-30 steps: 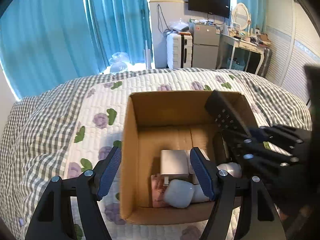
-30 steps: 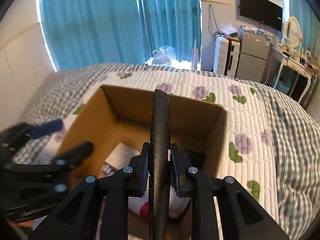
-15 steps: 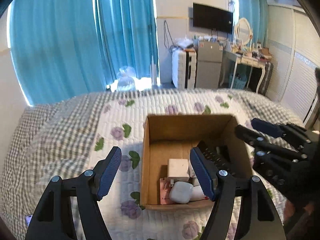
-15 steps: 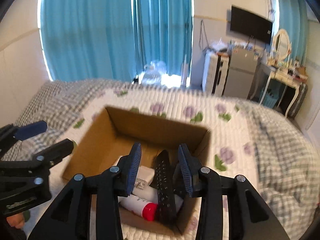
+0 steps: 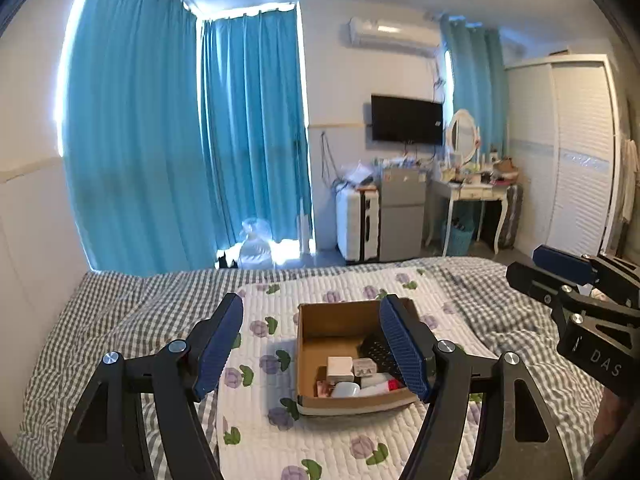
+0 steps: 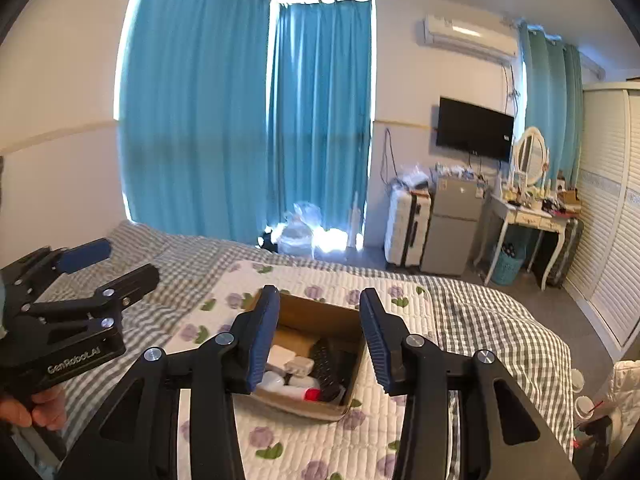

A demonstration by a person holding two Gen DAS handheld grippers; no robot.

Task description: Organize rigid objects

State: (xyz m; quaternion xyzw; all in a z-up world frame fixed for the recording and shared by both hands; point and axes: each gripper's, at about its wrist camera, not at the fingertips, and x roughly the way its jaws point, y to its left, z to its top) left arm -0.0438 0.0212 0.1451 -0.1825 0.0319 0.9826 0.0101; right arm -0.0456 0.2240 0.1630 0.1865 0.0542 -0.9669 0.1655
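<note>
A cardboard box [image 5: 316, 322] [image 6: 308, 310] sits on the bed's flowered quilt. Inside it lie a black remote [image 5: 376, 354] [image 6: 326, 364], a white charger block [image 5: 339, 365] [image 6: 280, 357], a white rounded case [image 5: 345, 390], a small white plug [image 6: 300, 365] and a white bottle with a red cap [image 5: 378, 387] [image 6: 304, 392]. My left gripper [image 5: 312, 354] is open and empty, held well above and behind the box. My right gripper [image 6: 318, 342] is open and empty, also raised above the box. Each gripper shows in the other's view, the right one [image 5: 560, 276] and the left one [image 6: 104, 266].
The bed has a grey checked cover [image 6: 500, 320] around the flowered quilt [image 5: 260, 420]. Beyond the bed stand blue curtains, a white suitcase [image 5: 356, 226], a small fridge [image 5: 402, 210], a dressing table [image 5: 472, 192] and a white wardrobe [image 5: 576, 152].
My right gripper opened and left the black remote in the box. Both grippers then pulled back and up, so the box now looks small and far.
</note>
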